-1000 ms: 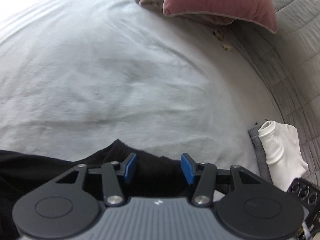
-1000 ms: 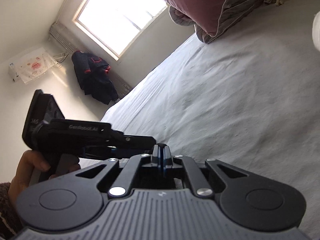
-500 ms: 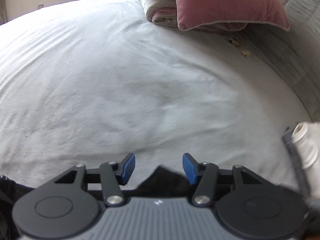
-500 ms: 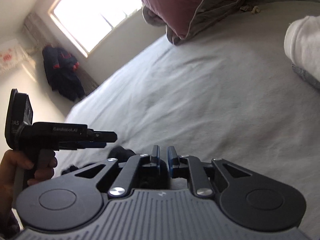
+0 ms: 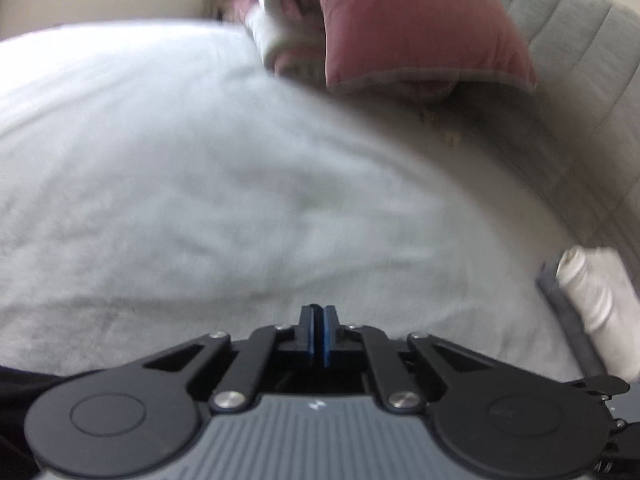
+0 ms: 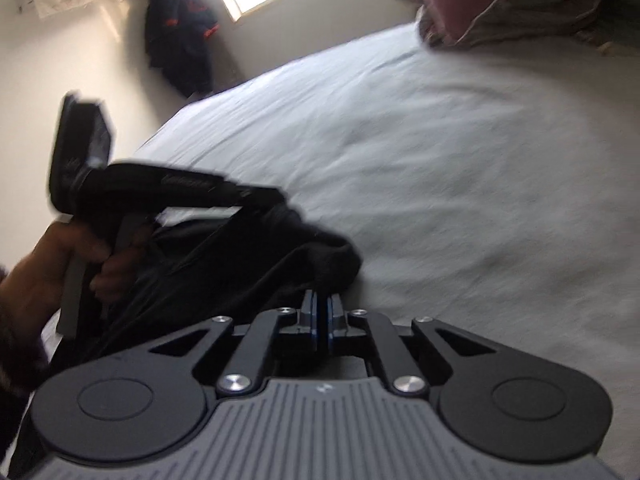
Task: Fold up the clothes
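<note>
Left claw [image 5: 319, 320] newly closed, blue-padded.

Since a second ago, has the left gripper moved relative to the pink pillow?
Yes. The left gripper has tilted up and advanced toward the pink pillow, which now looms larger in the left wrist view. Its fingers, open earlier, are now shut.

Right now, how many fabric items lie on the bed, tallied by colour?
Black: 1, the black garment bunched at the near edge.
White: 1, the white folded item.
Grey: 1, the grey item beside the white one.
Pink: 1, the pink pillow.
Pale with pink: 1, the rolled bedding.
Total: 5
</note>
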Tool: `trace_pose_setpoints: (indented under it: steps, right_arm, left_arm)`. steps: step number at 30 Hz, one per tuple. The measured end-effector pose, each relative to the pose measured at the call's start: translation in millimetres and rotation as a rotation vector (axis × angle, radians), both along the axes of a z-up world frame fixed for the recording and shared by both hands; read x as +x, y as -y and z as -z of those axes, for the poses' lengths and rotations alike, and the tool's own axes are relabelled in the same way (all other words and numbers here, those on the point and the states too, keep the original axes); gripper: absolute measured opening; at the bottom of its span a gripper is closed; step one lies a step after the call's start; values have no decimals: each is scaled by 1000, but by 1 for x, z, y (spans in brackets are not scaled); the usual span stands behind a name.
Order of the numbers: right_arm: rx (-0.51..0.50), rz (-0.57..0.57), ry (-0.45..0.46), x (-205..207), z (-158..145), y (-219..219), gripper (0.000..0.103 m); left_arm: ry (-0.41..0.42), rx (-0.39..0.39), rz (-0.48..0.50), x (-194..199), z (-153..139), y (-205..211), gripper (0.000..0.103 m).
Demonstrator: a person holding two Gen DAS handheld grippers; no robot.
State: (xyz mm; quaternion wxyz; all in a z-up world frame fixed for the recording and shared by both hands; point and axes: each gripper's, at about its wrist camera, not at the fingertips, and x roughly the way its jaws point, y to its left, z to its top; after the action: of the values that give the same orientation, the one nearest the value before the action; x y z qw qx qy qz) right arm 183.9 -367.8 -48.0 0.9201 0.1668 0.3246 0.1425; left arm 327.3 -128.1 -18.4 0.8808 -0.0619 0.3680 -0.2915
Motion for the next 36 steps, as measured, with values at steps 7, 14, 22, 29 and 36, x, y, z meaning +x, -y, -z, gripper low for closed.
trace_pose_setpoints:
  steps: [7, 14, 22, 29, 36]
  right_arm:
    - [4, 274, 191, -17, -20, 26, 6]
    - [-18, 261, 63, -8, -13, 35, 44]
    - [-183, 267, -15, 1, 7, 14, 42]
    - [-279, 293, 23, -3, 4, 10, 4]
    - [-372, 418, 15, -21, -19, 37, 4]
  left_arm:
    - [203, -34, -206, -15, 12, -5, 4]
    - [79, -147, -227, 1, 26, -27, 12]
    - [-10, -268, -284, 17, 39, -61, 39]
    - [-23, -292, -230, 15, 39, -54, 45]
    - [-62, -196, -210, 15, 24, -44, 51]
